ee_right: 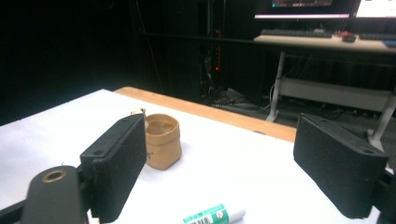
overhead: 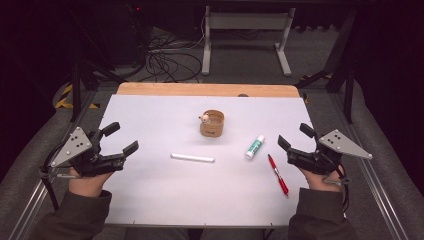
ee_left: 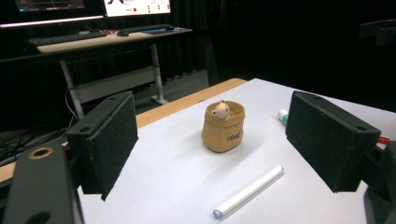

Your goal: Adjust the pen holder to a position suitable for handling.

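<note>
A small tan pouch point(overhead: 212, 123) stands upright at the table's middle, with a little pale figure point(overhead: 204, 118) peeking over its rim. In front of it lie a white stick point(overhead: 192, 158), a white and green tube point(overhead: 254, 147) and a red pen point(overhead: 277, 173). My left gripper point(overhead: 120, 138) hovers open at the left edge, nothing between its jaws. My right gripper point(overhead: 296, 137) is open at the right edge, just right of the pen. The left gripper view shows the pouch point(ee_left: 223, 126), the stick point(ee_left: 249, 191) and the tube's cap point(ee_left: 282, 115). The right gripper view shows the pouch point(ee_right: 162, 141) and tube point(ee_right: 215, 215).
The white sheet point(overhead: 165, 195) covers the table, with a wooden strip point(overhead: 207, 89) along its far edge. Beyond it stand a desk frame point(overhead: 245, 35) and loose cables point(overhead: 167, 62) on the floor. Dark stands flank both sides.
</note>
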Tool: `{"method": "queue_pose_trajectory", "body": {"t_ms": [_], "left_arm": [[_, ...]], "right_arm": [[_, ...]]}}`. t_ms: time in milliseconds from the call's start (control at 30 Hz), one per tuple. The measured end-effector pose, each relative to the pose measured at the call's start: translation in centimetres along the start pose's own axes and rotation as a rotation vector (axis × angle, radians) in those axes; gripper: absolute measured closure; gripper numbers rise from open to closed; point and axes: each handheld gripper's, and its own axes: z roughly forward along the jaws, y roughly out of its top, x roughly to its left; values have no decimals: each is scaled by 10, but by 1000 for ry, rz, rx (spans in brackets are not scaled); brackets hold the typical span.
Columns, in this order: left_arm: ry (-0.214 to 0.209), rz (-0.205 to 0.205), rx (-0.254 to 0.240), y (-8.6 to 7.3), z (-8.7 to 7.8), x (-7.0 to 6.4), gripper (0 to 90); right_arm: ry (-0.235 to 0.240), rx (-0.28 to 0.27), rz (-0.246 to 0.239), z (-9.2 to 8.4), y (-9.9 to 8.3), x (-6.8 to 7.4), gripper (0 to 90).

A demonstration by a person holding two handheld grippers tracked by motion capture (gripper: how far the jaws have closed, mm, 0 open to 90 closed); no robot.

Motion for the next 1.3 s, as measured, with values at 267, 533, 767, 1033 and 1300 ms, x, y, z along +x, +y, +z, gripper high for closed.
{"method": "queue_pose_trajectory", "body": {"t_ms": [267, 533, 767, 1033, 1300], "left_arm": [[-2, 3, 8, -1, 1, -1, 176], [-3, 3, 11, -3, 2, -1, 176], [-5, 0, 12, -4, 2, -1, 176], [-7, 0, 25, -5, 4, -1, 176], [-11, -3, 30, -7, 5, -1, 177]], "right_arm": [[-28, 96, 32, 8, -4, -3, 223], [-75, 205, 36, 16, -10, -5, 278], [-97, 317, 64, 21, -14, -6, 325], [-91, 407, 73, 29, -20, -6, 376], [-81, 461, 95, 31, -24, -7, 427]]}}
